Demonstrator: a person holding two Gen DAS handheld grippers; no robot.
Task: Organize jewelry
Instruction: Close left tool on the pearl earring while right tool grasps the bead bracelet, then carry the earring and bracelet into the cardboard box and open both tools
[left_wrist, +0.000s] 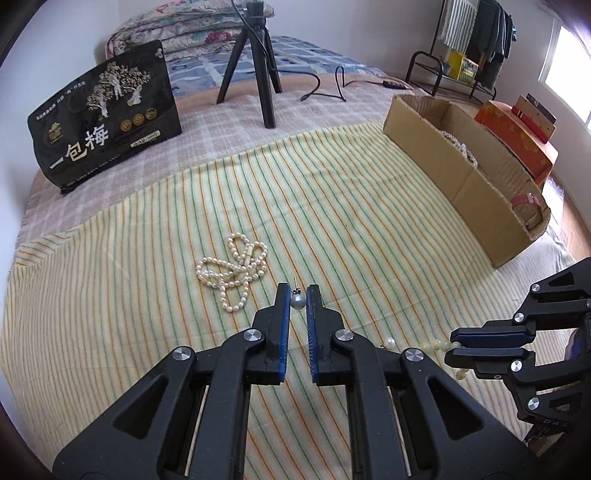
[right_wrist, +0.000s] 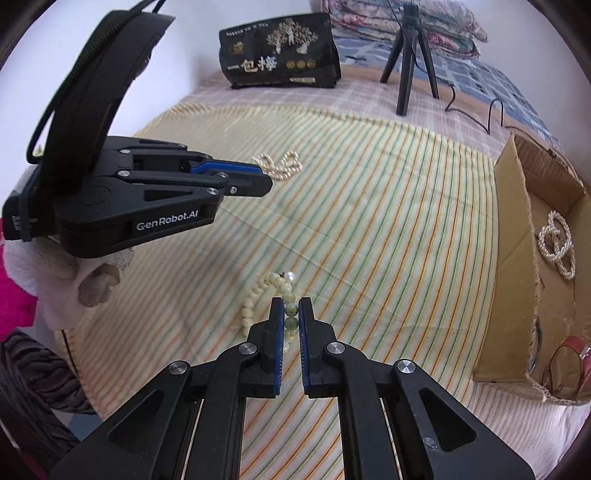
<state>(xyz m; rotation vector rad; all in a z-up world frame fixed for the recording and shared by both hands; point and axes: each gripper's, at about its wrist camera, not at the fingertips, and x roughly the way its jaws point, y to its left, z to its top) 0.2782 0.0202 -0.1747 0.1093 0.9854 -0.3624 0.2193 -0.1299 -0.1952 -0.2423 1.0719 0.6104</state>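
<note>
- Grey pearl earring (left_wrist: 297, 301), left wrist view: lodged between my left gripper (left_wrist: 297, 295) jaws, seemingly pinched; pearl necklace (left_wrist: 232, 269) on the striped cloth (left_wrist: 369, 229) nearby.
- Pale-green bead bracelet (right_wrist: 284, 291), right wrist view: my right gripper (right_wrist: 291, 308) jaws clenched on it; cardboard box (right_wrist: 517, 258) rightward.

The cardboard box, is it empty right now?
No, the cardboard box already holds a white pearl strand and a red item at its near end.

- Right tongs (right_wrist: 291, 308) pinch a pale green bead bracelet (right_wrist: 258, 295) on the striped cloth (right_wrist: 369, 206); a white pearl (right_wrist: 290, 275) lies beside it
- Left tongs (right_wrist: 258, 181) hover near a pearl necklace (right_wrist: 279, 164)
- Cardboard box (right_wrist: 517, 229) holds a pearl strand (right_wrist: 557, 243)
</note>
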